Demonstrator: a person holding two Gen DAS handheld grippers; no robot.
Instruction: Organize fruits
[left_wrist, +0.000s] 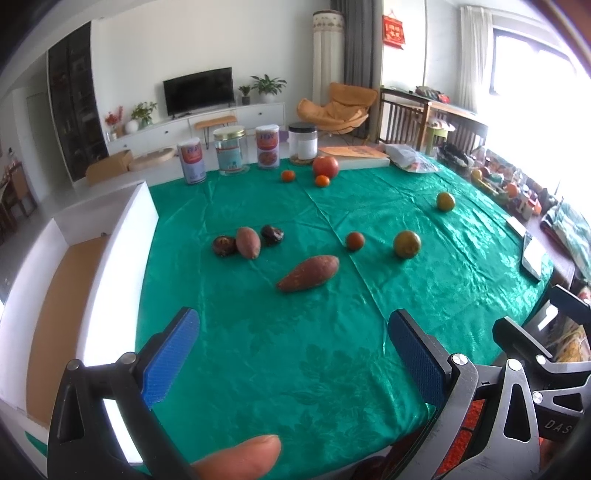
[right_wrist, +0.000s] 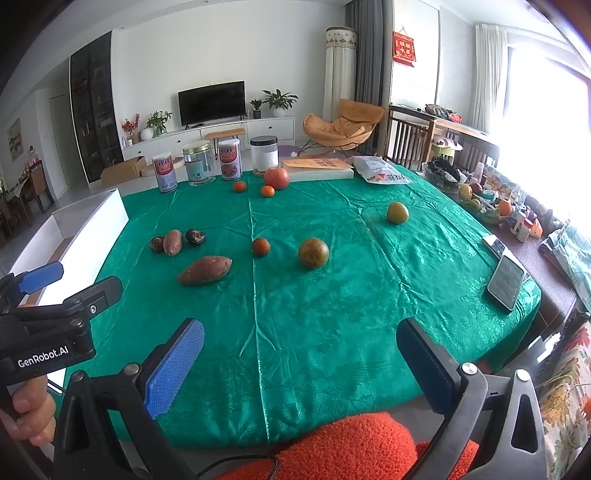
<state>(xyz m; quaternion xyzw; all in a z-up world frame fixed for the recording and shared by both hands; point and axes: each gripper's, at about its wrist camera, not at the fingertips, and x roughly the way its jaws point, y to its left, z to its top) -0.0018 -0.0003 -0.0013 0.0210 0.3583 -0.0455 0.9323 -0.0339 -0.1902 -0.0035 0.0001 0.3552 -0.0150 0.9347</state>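
Our left claw (left_wrist: 291, 354) hangs with its blue pads spread wide and nothing between them, low over the near edge of the worktop (left_wrist: 332, 369). Our right claw (right_wrist: 299, 363) is likewise spread and empty, at the same near edge, just to the right of the left one.

We take the large sweet potato (left_wrist: 308, 273) as our landmark. It lies straight ahead of the left claw, with bare green cloth in between, and ahead and to the left of the right claw (right_wrist: 205, 270). Its long axis runs slantwise, the thin tip toward the near left and the blunt end toward the far right, so pads closing left to right would meet it across its width only after a slight twist of the wrist.

Behind the potato and a little left sit a smaller sweet potato (left_wrist: 248, 242) and two dark shrivelled fruits (left_wrist: 224, 246), one touching each side of it. To the potato's right, well apart, lie a small reddish fruit (left_wrist: 355, 240) and a green-brown round one (left_wrist: 407, 243); another green one (left_wrist: 445, 201) sits farther back right. Far behind are an apple (left_wrist: 325, 166) and two tangerines (left_wrist: 322, 180). Left of the potato, at the worktop's edge, stands a white box (left_wrist: 110, 266), open and seemingly empty.

We judge the left claw nearer the potato cluster and the box, the right nearer the round fruits. Nothing is sorted yet.
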